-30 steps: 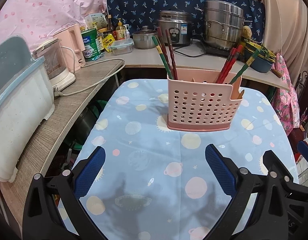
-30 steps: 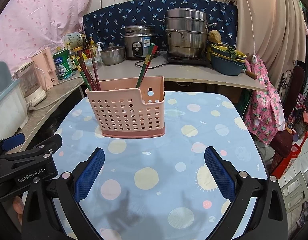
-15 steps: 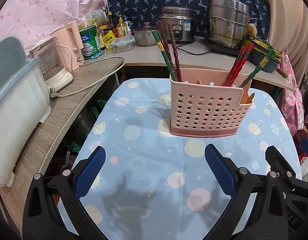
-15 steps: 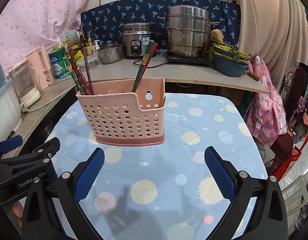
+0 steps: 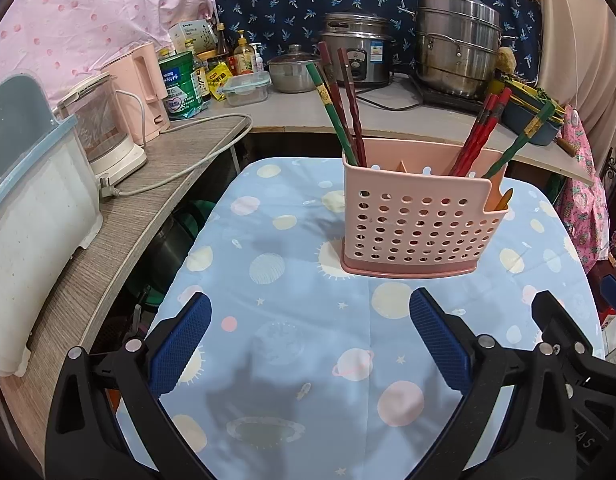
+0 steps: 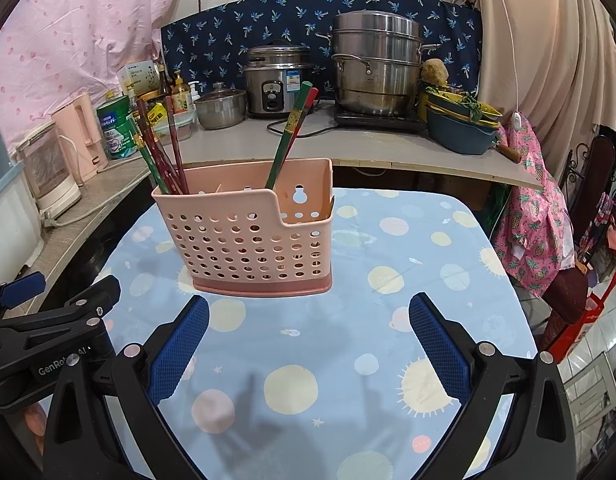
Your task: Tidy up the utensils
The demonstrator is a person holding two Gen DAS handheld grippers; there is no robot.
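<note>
Left wrist view first: the left gripper (image 5: 309,336) hangs low over the blue planet-print tablecloth (image 5: 292,320), tongs spread wide, nothing between the blue pads. Up at one o'clock from it stands the pink utensil caddy (image 5: 421,226), upright on the cloth. At the caddy's ten o'clock corner lean a green chopstick and two dark red ones (image 5: 343,116); at its two o'clock side, a red pair (image 5: 479,128) and another green chopstick (image 5: 519,140). Something pale orange pokes up in the low notch at three o'clock, too small to name.

Right wrist view now: the right gripper (image 6: 308,336) is spread just as wide and empty, with the caddy (image 6: 244,236) at eleven o'clock, close ahead. A green-and-red pair (image 6: 294,128) rises from the middle, the dark bundle (image 6: 160,148) sits at the nine o'clock end. The cloth around the caddy shows no loose utensils.

So the sticks are all in the holder, though colours are mixed across compartments. That fits a sorting job midway, or one simply finished with sticks housed. If any stick is to be lifted, I'd say pinch it high on the shaft, draw straight up along its lean, and steady the light caddy with the other tongs so it doesn't tip.
</note>
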